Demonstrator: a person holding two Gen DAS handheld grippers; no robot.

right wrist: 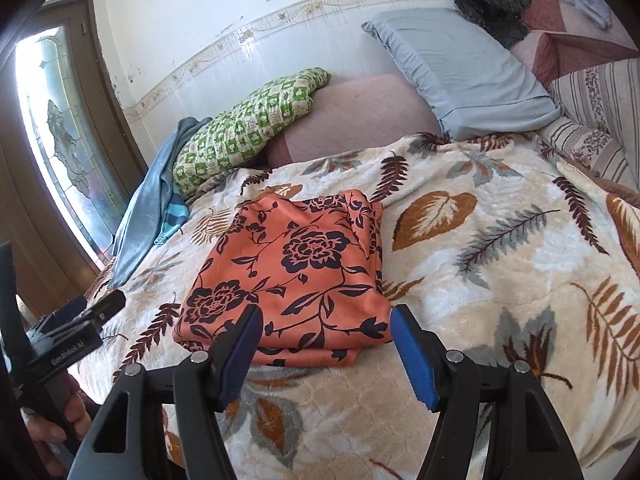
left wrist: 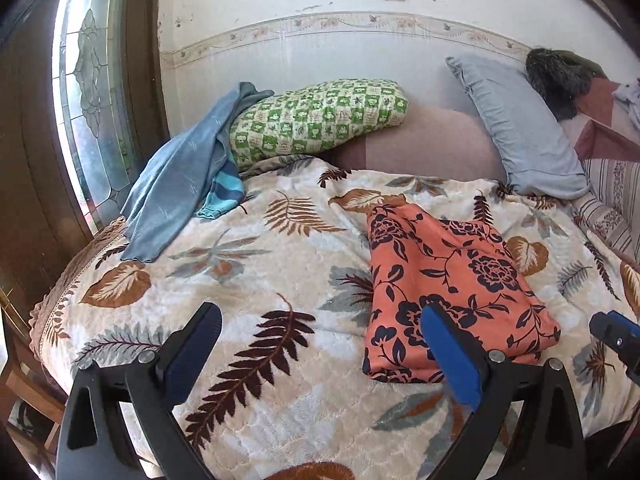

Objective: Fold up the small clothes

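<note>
An orange garment with dark flowers [left wrist: 452, 280] [right wrist: 296, 272] lies folded into a neat rectangle on the leaf-print blanket [left wrist: 260, 264] [right wrist: 500, 300]. My left gripper [left wrist: 320, 312] is open and empty, raised above the blanket to the left of the folded piece. It shows at the left edge of the right wrist view [right wrist: 92, 312]. My right gripper [right wrist: 326, 312] is open and hovers over the near edge of the folded garment without touching it. Its tip shows at the right edge of the left wrist view [left wrist: 612, 332]. A loose blue garment [left wrist: 180, 184] [right wrist: 148, 208] lies crumpled at the far left.
A green checked pillow [left wrist: 320, 116] [right wrist: 244, 128], a pink cushion [left wrist: 424, 144] and a grey-blue pillow [left wrist: 520, 128] [right wrist: 452, 68] line the wall. A glazed wooden door [left wrist: 92, 80] stands on the left. Striped bedding [right wrist: 592, 120] is piled at the right. A hand [right wrist: 60, 420] holds the left gripper.
</note>
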